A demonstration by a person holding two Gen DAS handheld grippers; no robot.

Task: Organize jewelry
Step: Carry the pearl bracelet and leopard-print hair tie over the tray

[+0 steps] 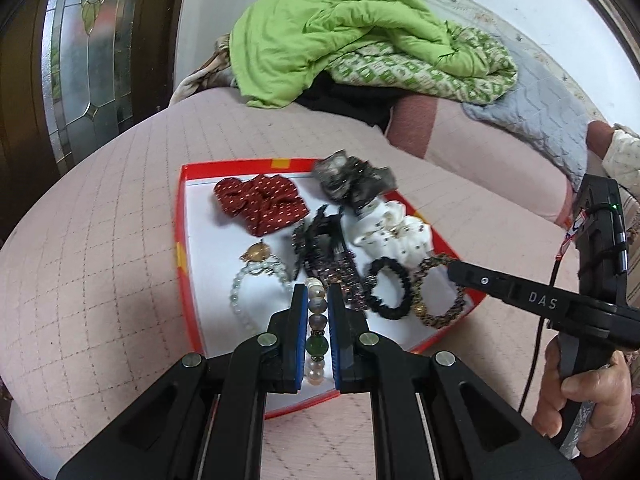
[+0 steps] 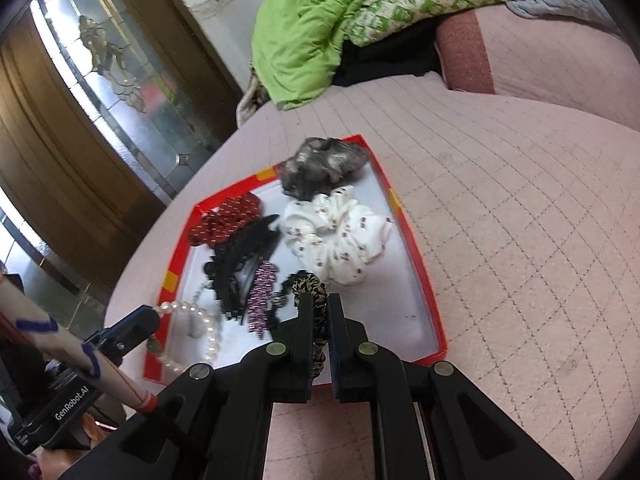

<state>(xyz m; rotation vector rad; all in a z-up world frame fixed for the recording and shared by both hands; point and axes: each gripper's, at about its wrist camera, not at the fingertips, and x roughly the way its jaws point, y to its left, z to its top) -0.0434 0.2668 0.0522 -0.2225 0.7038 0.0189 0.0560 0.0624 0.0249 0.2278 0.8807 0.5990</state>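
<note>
A red-rimmed white tray [image 1: 183,216] [image 2: 416,264] lies on the pink quilted bed. In it lie a red dotted scrunchie [image 1: 260,202], a grey scrunchie [image 1: 348,180] [image 2: 320,164], a white scrunchie [image 1: 394,228] [image 2: 340,236], black hair clips [image 1: 320,248] [image 2: 244,264], a black hair tie [image 1: 390,288] and a pale bead bracelet [image 1: 248,280]. My left gripper [image 1: 318,300] is shut on a bead bracelet [image 1: 316,332] with grey, green and pearl beads. My right gripper [image 2: 320,308] is shut on a leopard-print hair tie [image 2: 314,292], which also shows in the left wrist view [image 1: 438,312].
A green quilt [image 1: 340,32] [image 2: 320,20] and patterned bedding are piled at the back of the bed. A dark wooden door with a glass panel [image 1: 80,60] stands on the left. A pearl bracelet [image 2: 200,328] lies near the tray's near-left corner.
</note>
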